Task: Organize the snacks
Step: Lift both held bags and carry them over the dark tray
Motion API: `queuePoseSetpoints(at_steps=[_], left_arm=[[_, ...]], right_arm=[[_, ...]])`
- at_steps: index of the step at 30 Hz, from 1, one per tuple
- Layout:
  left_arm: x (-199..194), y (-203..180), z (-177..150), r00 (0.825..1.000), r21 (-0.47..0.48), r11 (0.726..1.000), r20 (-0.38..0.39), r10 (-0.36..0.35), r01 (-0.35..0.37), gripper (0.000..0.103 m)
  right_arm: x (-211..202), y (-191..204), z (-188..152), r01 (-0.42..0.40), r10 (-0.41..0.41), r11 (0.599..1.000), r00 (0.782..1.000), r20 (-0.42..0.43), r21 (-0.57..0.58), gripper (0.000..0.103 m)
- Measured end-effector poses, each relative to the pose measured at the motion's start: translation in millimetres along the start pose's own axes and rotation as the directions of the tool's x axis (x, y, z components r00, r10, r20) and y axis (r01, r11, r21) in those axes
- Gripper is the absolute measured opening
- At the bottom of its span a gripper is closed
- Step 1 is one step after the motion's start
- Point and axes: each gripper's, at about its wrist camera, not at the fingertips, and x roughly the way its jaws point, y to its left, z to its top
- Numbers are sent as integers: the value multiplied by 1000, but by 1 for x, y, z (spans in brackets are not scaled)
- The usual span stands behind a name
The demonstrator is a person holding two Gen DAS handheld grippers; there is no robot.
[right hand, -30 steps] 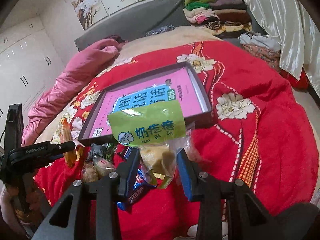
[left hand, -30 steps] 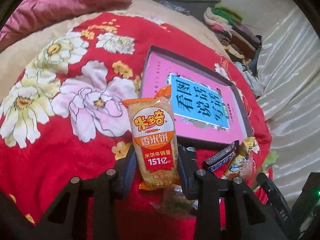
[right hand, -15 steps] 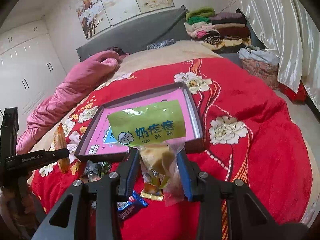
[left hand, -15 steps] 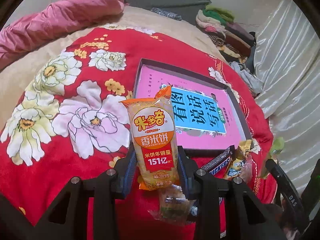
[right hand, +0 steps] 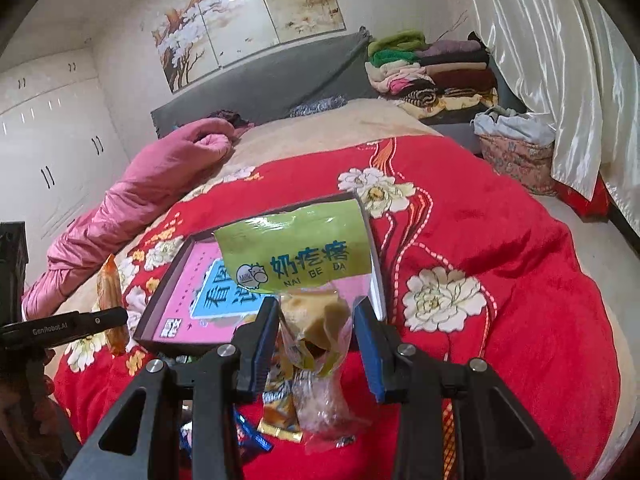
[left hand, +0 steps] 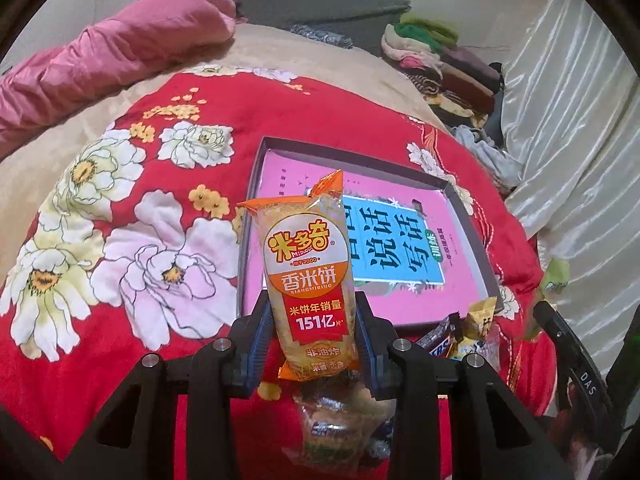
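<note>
My left gripper (left hand: 314, 316) is shut on an orange rice cracker packet (left hand: 308, 276) and holds it upright above the red bedspread. My right gripper (right hand: 316, 320) is shut on a clear milk candy bag (right hand: 316, 320) with a green label (right hand: 296, 252). Both are raised near the front edge of a shallow dark box (left hand: 468, 216) with a pink and blue bottom, also in the right wrist view (right hand: 176, 268). The rice cracker packet shows at the left of the right wrist view (right hand: 110, 300). A pile of loose snacks (left hand: 460, 332) lies on the bedspread in front of the box, also under my right gripper (right hand: 280, 416).
The bed has a red floral bedspread (left hand: 160, 240) and a rolled pink quilt (right hand: 132, 200) at the far left. Folded clothes (right hand: 428, 76) are stacked at the head of the bed. A white curtain (right hand: 560, 60) hangs on the right. A basket (right hand: 516, 152) stands beside the bed.
Both grippers have risen with their packets still held, so the box and bedspread sit lower and farther away in both views. The snack pile stays where it was.
</note>
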Motion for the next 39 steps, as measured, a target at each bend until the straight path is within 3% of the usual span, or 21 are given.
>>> queuePoseSetpoints(at_steps=[28, 39], left_arm=[[41, -17, 23, 1000, 22, 1000, -25, 8, -7, 39], [61, -11, 23, 998, 30, 999, -57, 29, -27, 39]], right_arm=[[35, -9, 18, -24, 25, 999, 1000, 19, -32, 39], [58, -10, 20, -26, 25, 998, 999, -21, -52, 39]])
